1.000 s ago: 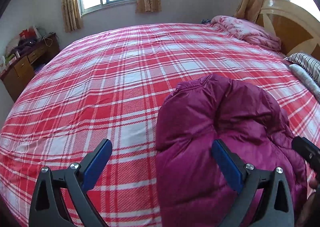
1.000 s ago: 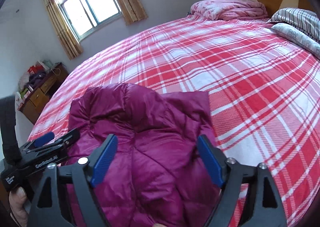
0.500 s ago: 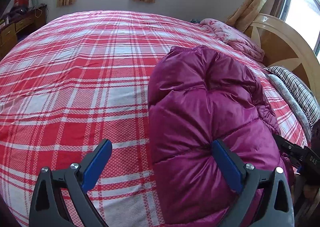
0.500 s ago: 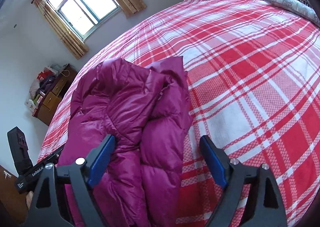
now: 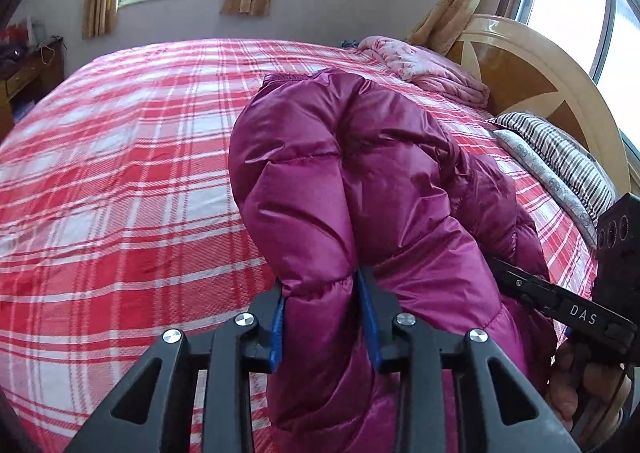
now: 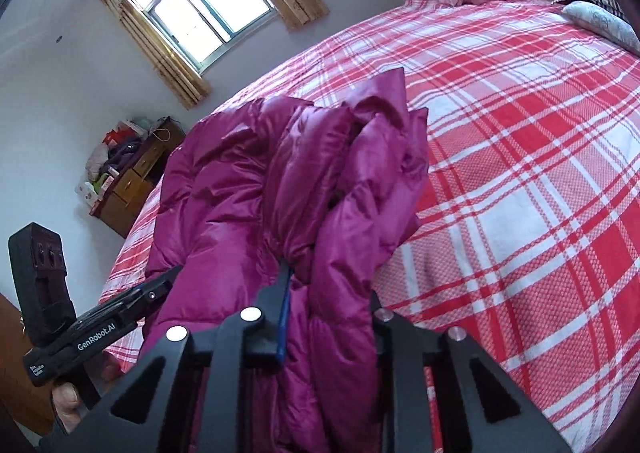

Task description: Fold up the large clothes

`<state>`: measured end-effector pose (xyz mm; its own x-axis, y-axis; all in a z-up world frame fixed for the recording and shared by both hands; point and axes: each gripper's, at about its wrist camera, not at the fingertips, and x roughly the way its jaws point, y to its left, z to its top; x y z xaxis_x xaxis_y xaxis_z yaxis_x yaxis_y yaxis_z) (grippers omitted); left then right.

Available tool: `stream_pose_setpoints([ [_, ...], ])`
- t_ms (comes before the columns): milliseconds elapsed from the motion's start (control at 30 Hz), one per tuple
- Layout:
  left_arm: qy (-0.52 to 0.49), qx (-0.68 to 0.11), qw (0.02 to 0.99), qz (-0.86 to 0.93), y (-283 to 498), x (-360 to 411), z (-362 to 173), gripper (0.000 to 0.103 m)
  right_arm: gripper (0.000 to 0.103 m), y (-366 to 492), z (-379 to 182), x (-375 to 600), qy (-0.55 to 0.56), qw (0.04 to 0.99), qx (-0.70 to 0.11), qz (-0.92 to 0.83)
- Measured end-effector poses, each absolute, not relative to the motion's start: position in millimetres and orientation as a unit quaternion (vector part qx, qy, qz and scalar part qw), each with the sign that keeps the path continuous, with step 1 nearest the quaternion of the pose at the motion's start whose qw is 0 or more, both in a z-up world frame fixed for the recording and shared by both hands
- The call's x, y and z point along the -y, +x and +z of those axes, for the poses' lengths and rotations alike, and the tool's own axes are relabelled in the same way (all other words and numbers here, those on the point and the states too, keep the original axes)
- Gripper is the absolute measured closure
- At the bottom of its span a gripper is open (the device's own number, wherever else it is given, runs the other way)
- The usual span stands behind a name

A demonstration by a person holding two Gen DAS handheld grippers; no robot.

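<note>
Both grippers' jaws [image 5: 324,317] [image 6: 326,317] closing on lengthwise-bunched jacket [image 5: 360,181]

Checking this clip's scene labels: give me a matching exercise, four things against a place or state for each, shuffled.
Things:
1. jacket
2. pink quilt
3. striped pillow
4. wooden drawers

Places or states:
A. bundled at the far end of the bed
B. against the wall, cluttered on top
C. pinched in the jaws of both grippers
D. beside the headboard

Pairs: 1-C, 2-A, 3-D, 4-B
</note>
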<state>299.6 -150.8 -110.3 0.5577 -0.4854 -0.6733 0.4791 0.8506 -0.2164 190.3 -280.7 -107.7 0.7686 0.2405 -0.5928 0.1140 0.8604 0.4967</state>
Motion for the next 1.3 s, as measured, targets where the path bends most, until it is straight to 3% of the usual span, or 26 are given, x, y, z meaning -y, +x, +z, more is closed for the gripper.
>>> stream_pose_setpoints([
  [433,0.007,-0.322,0.929,-0.183,244,39,-69,0.072,0.078,199,-84,175,0.23,0.907,-0.328,0.132],
  [1300,-0.016,-0.334,0.941,-0.043,223,-108,-96,0.072,0.078,255,-112,15,0.163,0.871,-0.391,0.249],
])
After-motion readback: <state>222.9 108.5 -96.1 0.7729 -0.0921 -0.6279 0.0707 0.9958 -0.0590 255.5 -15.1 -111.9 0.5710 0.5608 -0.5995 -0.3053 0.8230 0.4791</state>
